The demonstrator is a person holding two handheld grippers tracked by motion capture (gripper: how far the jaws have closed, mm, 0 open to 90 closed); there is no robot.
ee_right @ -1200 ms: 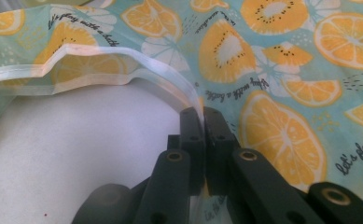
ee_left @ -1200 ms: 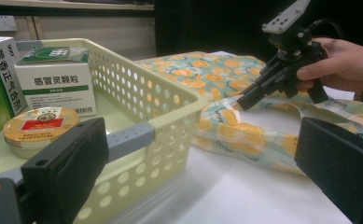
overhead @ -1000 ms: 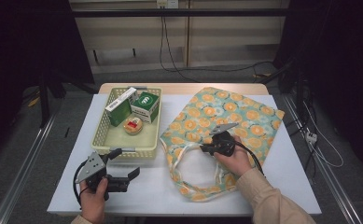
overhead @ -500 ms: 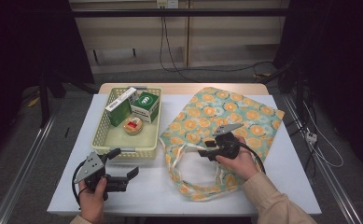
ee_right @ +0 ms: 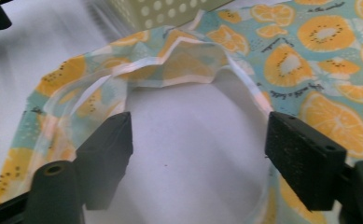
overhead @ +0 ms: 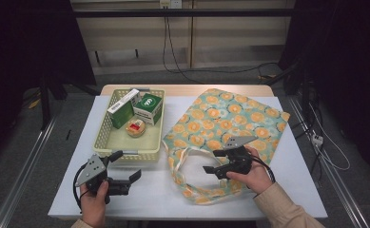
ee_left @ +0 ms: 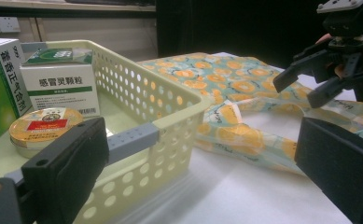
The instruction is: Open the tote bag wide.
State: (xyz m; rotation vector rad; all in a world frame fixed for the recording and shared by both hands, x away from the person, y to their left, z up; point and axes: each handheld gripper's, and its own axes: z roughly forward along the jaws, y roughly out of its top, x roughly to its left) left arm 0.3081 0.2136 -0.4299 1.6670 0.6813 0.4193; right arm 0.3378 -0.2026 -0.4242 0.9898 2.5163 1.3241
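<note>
A teal tote bag (overhead: 230,118) printed with orange slices lies flat on the right half of the white table. Its handles (overhead: 185,164) loop toward the front edge. My right gripper (overhead: 212,161) hovers over that loop, pointing left. Its jaws have just been opening and stand open with nothing between them. In the right gripper view the handle strap (ee_right: 170,65) curves on the table beyond the right gripper (ee_right: 198,140). My left gripper (overhead: 128,164) rests open and empty by the front corner of a pale yellow basket (overhead: 105,137).
The basket (ee_left: 170,126) holds a green box (overhead: 122,111), a white and green box (ee_left: 60,81) and a round tin (ee_left: 44,126). In the left gripper view the right gripper (ee_left: 305,81) shows over the bag. Bare table lies between the two hands.
The right gripper's jaws went from shut to open, and the hand drew back toward the person and rose a little. The left gripper stayed where it was.
</note>
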